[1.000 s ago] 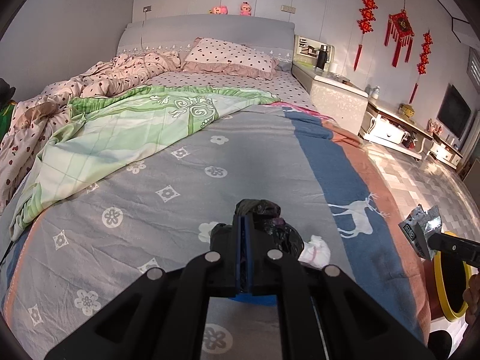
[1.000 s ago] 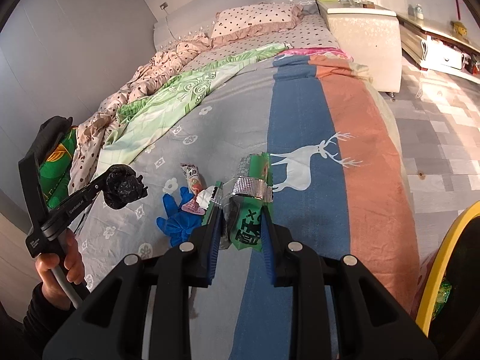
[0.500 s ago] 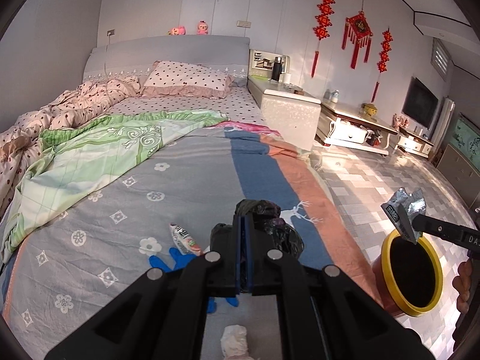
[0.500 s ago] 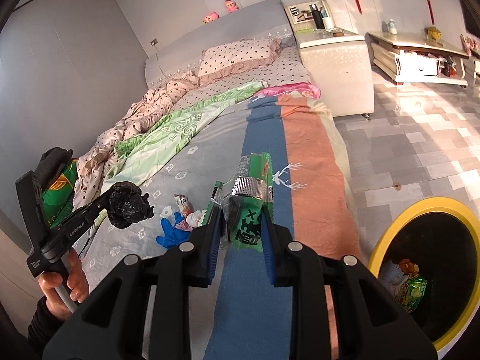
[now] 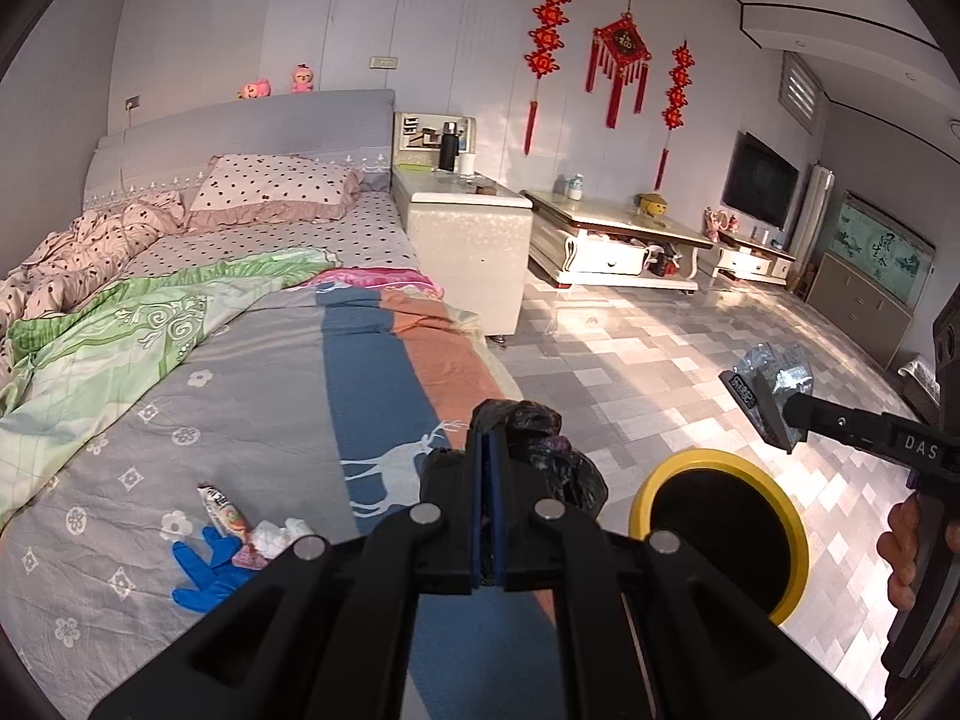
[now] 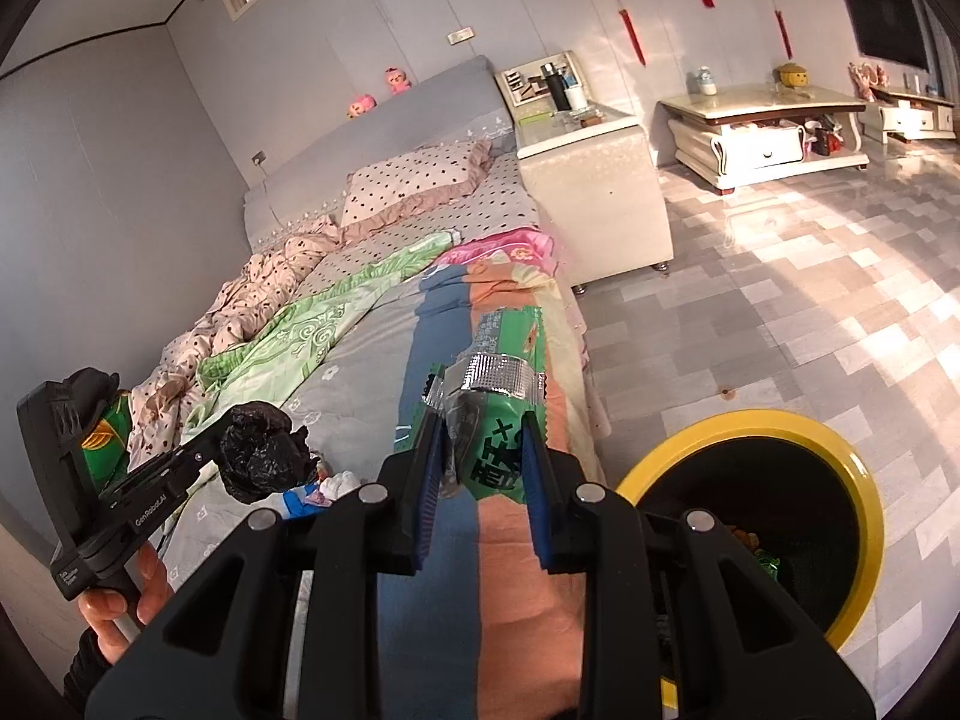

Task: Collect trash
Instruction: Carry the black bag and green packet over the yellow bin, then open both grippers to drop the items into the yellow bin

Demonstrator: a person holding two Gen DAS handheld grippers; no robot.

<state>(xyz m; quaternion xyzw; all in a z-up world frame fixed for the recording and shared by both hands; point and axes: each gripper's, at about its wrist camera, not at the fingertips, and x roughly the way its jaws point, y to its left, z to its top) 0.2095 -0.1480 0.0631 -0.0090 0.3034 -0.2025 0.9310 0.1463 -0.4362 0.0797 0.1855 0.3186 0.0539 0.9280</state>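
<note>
My left tongs (image 5: pixel 489 468) pinch a black bag (image 5: pixel 540 450) and my right tongs (image 6: pixel 480 450) clamp a green wrapper (image 6: pixel 501 414), both short of the bin (image 6: pixel 840 450) at 3 o'clock, so releasing early drops them on the floor.

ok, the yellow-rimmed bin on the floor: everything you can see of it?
The bin is round, with a thick glossy yellow rim and a black inside; it looks like plastic. It stands upright and open-topped on the grey tiled floor, beside the foot corner of the bed. Some trash already lies inside: something green and something orange-brown, too dark to identify. Nothing visibly touches the rim. The right tool, shut on a green wrapper, is just left of it in the right wrist view.
</note>
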